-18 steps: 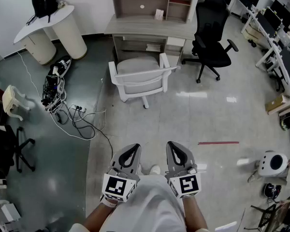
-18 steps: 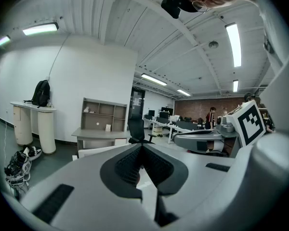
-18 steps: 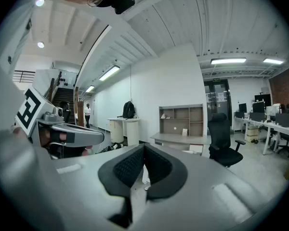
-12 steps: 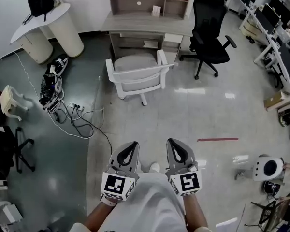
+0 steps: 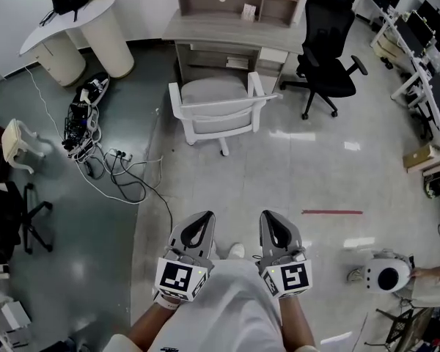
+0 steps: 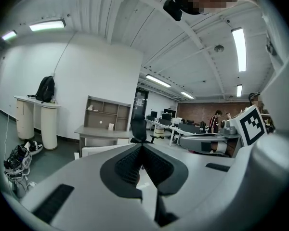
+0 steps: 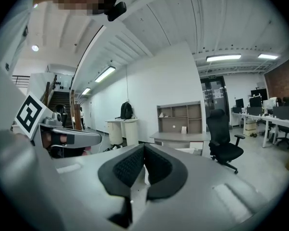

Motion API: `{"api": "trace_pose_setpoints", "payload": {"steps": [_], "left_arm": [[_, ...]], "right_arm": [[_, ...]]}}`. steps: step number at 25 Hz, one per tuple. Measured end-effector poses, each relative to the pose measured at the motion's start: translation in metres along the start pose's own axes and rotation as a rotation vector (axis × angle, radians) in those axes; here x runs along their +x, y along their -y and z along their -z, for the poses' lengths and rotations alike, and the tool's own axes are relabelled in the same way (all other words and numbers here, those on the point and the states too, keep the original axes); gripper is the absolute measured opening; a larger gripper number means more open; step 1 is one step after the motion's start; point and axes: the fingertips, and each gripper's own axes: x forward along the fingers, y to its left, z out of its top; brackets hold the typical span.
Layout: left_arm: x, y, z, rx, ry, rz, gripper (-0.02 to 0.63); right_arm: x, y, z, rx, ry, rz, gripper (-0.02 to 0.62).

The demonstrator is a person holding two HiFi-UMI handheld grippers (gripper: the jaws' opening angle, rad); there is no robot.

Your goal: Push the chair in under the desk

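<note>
white chair (image 5: 218,110) at 12 o'clock, well apart from the person, its seat front just at the desk (image 5: 235,28), not yet tucked under. it faces 12, backrest toward the person; the backrest's long axis runs 9 to 3, slightly tilted. left tongs (image 5: 204,217) and right tongs (image 5: 268,216), each pressed together and empty, point at 12, probably readied as blunt pushers.

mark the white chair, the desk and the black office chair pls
white chair (image 5: 214,92), head view, on the seat cushion
desk (image 5: 220,26), head view, on the bare top
black office chair (image 5: 328,85), head view, on the seat
</note>
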Motion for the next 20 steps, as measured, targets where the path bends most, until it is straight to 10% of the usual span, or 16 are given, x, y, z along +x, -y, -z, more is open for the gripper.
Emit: {"api": "trace_pose_setpoints", "payload": {"steps": [20], "left_arm": [[0.004,-0.094,0.01,-0.107,-0.009,-0.032,0.006]], "right_arm": [[0.073,-0.022,0.003,-0.049,-0.028,0.04,0.011]]}}
